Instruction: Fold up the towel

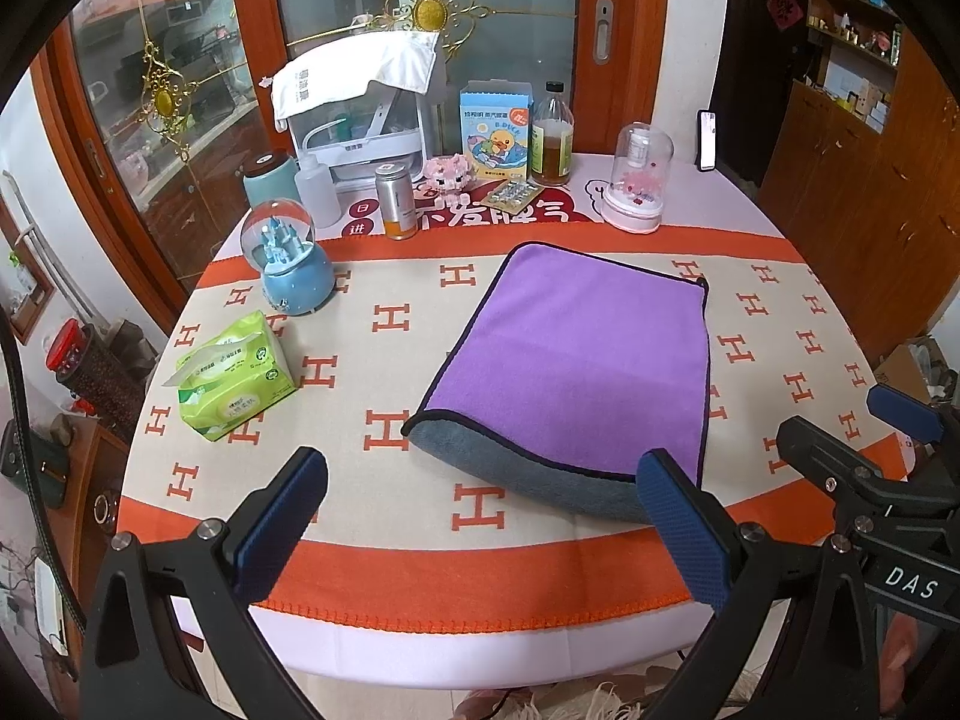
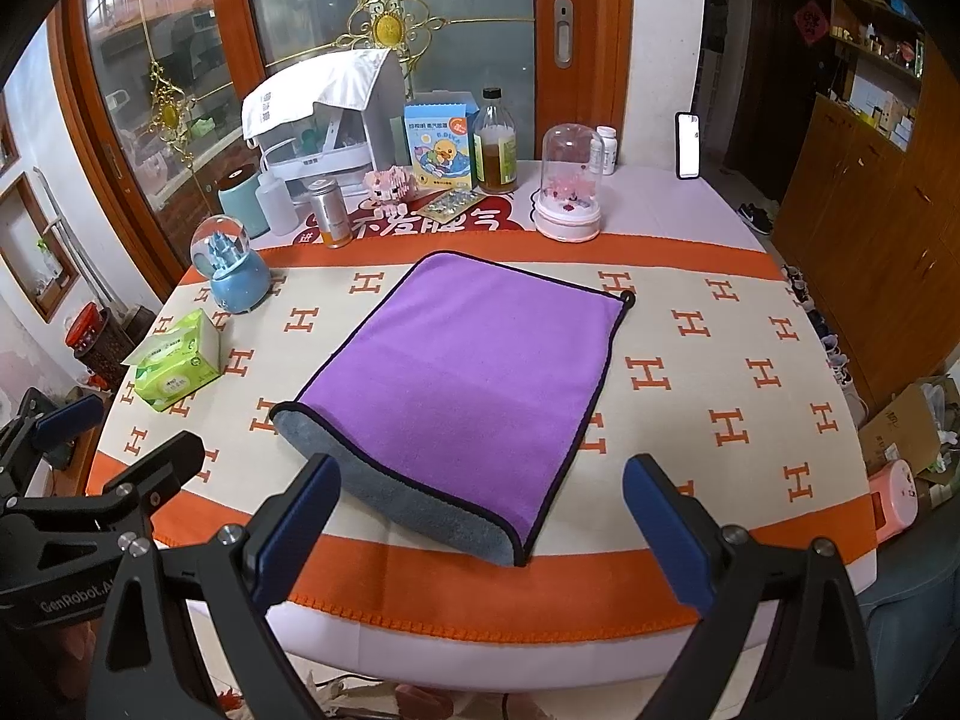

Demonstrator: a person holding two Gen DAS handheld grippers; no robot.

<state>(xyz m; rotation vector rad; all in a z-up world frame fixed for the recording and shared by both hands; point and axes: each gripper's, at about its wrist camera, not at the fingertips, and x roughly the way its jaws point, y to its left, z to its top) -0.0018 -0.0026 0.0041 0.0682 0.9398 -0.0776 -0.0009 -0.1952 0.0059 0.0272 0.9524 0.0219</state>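
Observation:
A purple towel (image 1: pixel 570 354) with a dark hem and a grey underside lies folded on the table; its near end curls up and shows the grey side (image 1: pixel 528 468). It also shows in the right wrist view (image 2: pixel 474 378). My left gripper (image 1: pixel 480 522) is open and empty, held above the table's near edge, its right finger in front of the towel's near right corner. My right gripper (image 2: pixel 480 534) is open and empty, held just before the towel's near end. The right gripper also shows at the right edge of the left wrist view (image 1: pixel 888 468).
The table wears an orange and cream cloth (image 1: pixel 384 546) with H marks. A green tissue pack (image 1: pixel 231 381) and a blue snow globe (image 1: pixel 294 270) stand at the left. Bottles, a box, a glass dome (image 1: pixel 639 180) and a white appliance (image 1: pixel 360 114) line the back.

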